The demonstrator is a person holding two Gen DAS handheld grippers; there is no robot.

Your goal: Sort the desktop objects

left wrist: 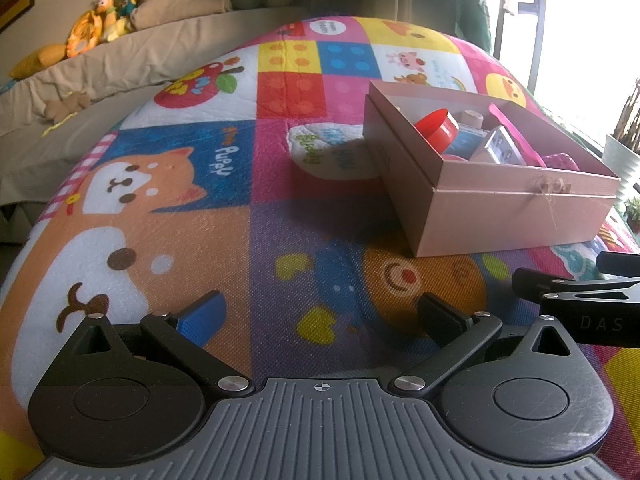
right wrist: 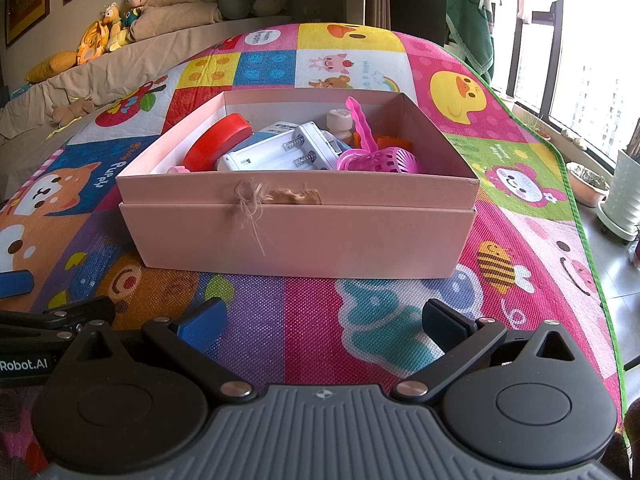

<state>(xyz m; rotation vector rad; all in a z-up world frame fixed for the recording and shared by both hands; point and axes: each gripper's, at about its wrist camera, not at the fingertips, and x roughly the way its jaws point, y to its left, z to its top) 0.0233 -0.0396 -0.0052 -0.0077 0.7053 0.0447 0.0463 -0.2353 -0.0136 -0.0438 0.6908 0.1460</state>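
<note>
A pink cardboard box (right wrist: 296, 236) stands on the colourful play mat (right wrist: 320, 320); it also shows in the left wrist view (left wrist: 500, 216) at the right. Inside lie a red round lid (right wrist: 218, 138), a white battery holder (right wrist: 280, 152), a pink perforated scoop (right wrist: 384, 158), a pink wavy strip (right wrist: 360, 124) and a small beige piece (right wrist: 338, 124). My right gripper (right wrist: 322, 320) is open and empty, just in front of the box. My left gripper (left wrist: 320, 314) is open and empty, left of the box above the mat.
A beige sofa (right wrist: 100, 68) with plush toys (right wrist: 108, 28) runs along the back left. Plant pots (right wrist: 624, 196) stand by the window at the right, off the mat's green edge. The right gripper's side shows in the left wrist view (left wrist: 580, 296).
</note>
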